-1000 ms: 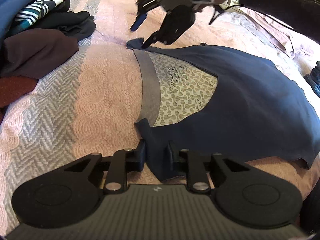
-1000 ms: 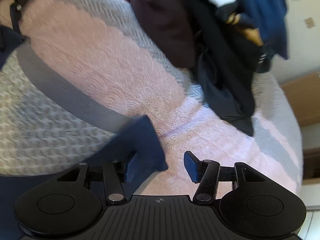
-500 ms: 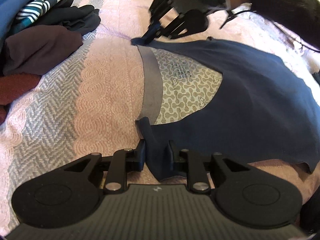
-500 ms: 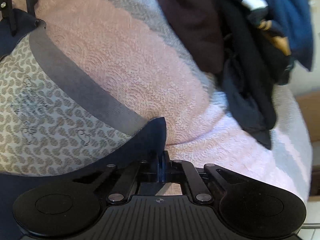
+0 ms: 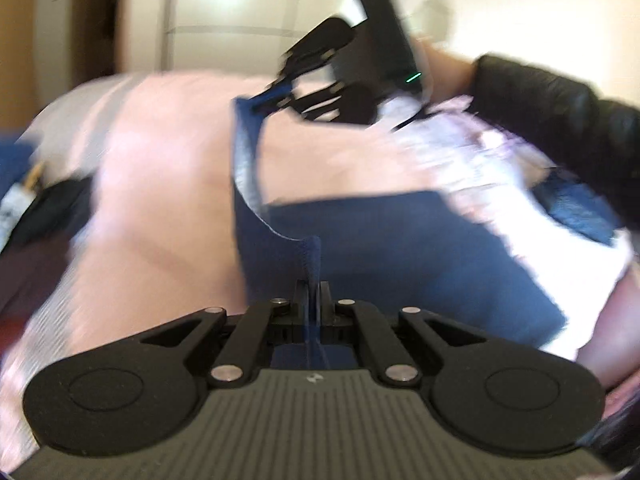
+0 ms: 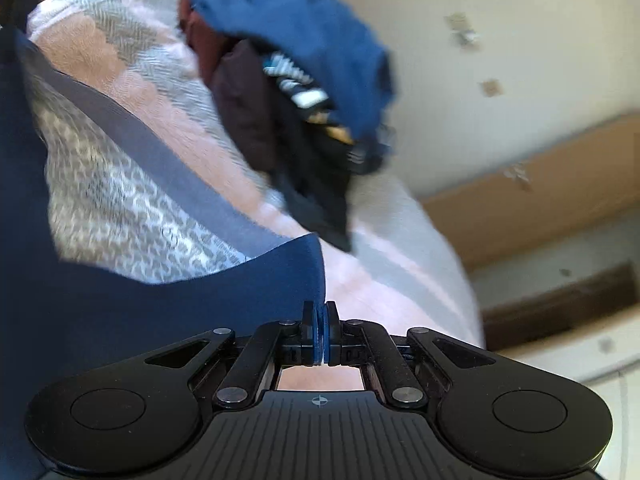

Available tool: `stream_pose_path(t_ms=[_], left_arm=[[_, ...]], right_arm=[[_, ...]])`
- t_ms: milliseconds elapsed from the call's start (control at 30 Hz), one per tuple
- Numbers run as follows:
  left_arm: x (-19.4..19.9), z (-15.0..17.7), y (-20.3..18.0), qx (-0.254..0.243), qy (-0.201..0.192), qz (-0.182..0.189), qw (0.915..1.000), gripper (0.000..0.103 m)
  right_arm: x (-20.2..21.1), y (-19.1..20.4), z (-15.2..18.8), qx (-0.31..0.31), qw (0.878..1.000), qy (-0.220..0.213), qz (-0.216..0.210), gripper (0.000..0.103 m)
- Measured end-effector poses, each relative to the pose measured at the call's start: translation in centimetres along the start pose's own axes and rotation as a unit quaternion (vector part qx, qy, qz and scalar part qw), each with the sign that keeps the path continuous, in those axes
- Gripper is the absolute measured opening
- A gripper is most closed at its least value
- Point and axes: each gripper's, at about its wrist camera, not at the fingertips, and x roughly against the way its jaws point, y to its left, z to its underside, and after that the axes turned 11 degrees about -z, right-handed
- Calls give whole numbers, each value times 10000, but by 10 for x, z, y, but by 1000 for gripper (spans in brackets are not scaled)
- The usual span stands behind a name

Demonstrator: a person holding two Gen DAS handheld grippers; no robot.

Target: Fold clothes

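A bed (image 6: 384, 236) with a pink-and-grey bedspread stands before cream walls (image 6: 500, 20) and a brown cardboard box (image 6: 540, 176).

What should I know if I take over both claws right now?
Left claw: shut on one waistband corner of the navy shorts.
Right claw: shut on the other waistband corner; it also shows in the left view.
The shorts hang stretched between both claws, lifted above the pink bedspread. The picture is blurred, so both claws are probably moving.
The pile of other clothes sits on the bed beside them, unfolded.
Done: both corners gripped and raised.
Left: probably lay the shorts flat, fold them, then do the pile.
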Motion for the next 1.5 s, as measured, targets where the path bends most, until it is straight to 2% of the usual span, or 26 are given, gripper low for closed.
stream_pose_path(t_ms=[167, 333, 533, 633, 700, 833, 933, 1067, 1133, 1200, 1233, 1300, 1333, 1367, 1400, 1433, 1467, 1500], left_arm=[[-1, -41, -112, -600, -205, 831, 9945, 0], [-51, -50, -228, -1127, 55, 1522, 9819, 0], [-122, -42, -322, -1282, 491, 2079, 9685, 0], [-152, -30, -356, -1464, 697, 2129, 9635, 0], [-166, -19, -375, -1642, 829, 2013, 9621, 0], [-200, 5, -399, -1732, 1138, 1954, 9586, 0], [-214, 17, -412, -1908, 1208, 1809, 9572, 0], [-225, 31, -423, -2113, 1226, 1641, 9557, 1], [-224, 37, -425, -2278, 1241, 1623, 9520, 3], [-224, 43, -430, -2435, 1336, 1749, 9446, 15], [-222, 45, -432, -2463, 1339, 1840, 9421, 23], [-214, 48, -433, -2555, 1279, 1952, 9382, 27], [-209, 50, -433, -2621, 1216, 1967, 9369, 27], [-205, 49, -429, -2655, 1126, 1894, 9386, 27], [-200, 48, -424, -2703, 1018, 1760, 9411, 28], [-195, 49, -418, -2798, 916, 1598, 9422, 28], [-193, 51, -416, -2857, 866, 1448, 9434, 30], [-192, 52, -413, -2913, 818, 1298, 9442, 32]], right_arm=[[85, 22, 52, -335, 9978, 238, 524, 1], [147, 59, 130, -801, 9928, 477, 748, 1], [188, 113, 228, -1442, 9832, 695, 878, 1], [194, 146, 273, -1789, 9774, 790, 802, 1], [193, 168, 300, -2010, 9732, 851, 717, 1], [185, 211, 347, -2418, 9642, 937, 553, 0], [183, 226, 367, -2728, 9558, 927, 592, 0], [193, 226, 379, -3431, 9352, 679, 545, 0], [198, 226, 385, -3775, 9229, 553, 521, 0], [202, 226, 391, -4142, 9079, 419, 488, 0], [205, 221, 395, -4565, 8884, 278, 412, 0], [209, 212, 403, -5381, 8425, -14, 251, 2], [213, 206, 410, -5806, 8137, -231, 142, 17], [216, 203, 417, -6122, 7898, -380, 91, 28], [219, 200, 423, -6406, 7663, -493, 89, 51], [219, 194, 428, -6633, 7457, -629, 41, 55], [219, 188, 433, -6843, 7252, -758, -8, 55], [218, 183, 435, -6970, 7122, -835, -56, 55]])
